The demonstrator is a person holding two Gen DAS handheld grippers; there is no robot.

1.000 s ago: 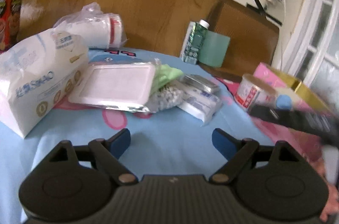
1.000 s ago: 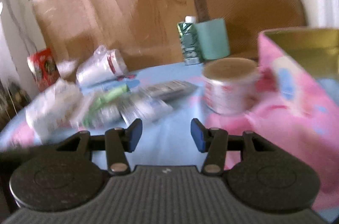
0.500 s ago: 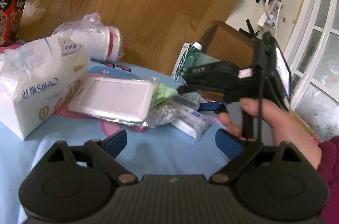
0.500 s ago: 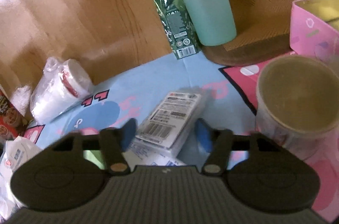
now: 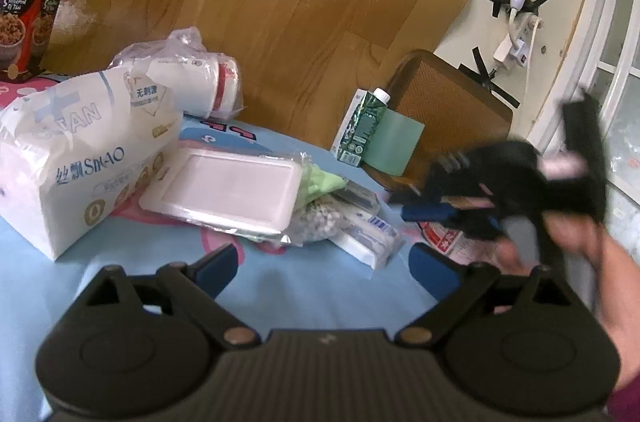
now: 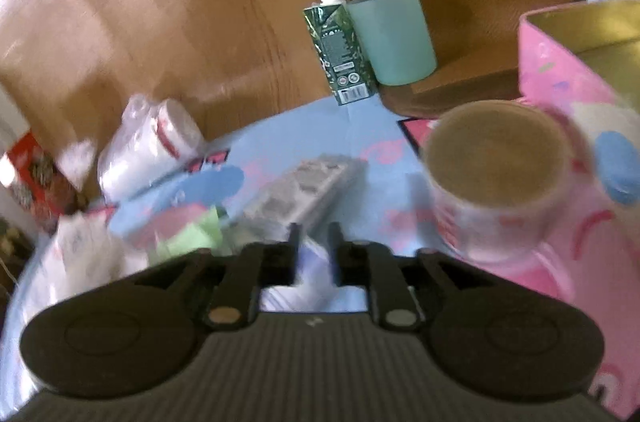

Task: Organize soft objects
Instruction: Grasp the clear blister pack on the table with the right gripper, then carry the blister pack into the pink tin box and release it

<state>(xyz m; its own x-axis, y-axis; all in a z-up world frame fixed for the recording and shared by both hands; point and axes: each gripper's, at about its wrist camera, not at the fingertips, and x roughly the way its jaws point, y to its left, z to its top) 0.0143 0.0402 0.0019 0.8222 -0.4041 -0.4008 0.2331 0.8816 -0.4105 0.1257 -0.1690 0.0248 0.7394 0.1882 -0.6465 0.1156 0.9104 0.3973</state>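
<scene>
Blue-padded left hand-held gripper (image 5: pixel 322 268): jaws wide, just been opening, nothing between, above blue surface (image 5: pixel 120 286). Right hand-held gripper (image 6: pixel 313 242): jaws narrow, just been closing, blurred white tissue pack (image 6: pixel 308 276) between; grip uncertain. Pack at pile's right edge.

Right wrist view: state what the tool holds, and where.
Cannot be told. The right tool, jaws just closing, has the near end of a blurred white packet between them; a grip is unclear.
</scene>
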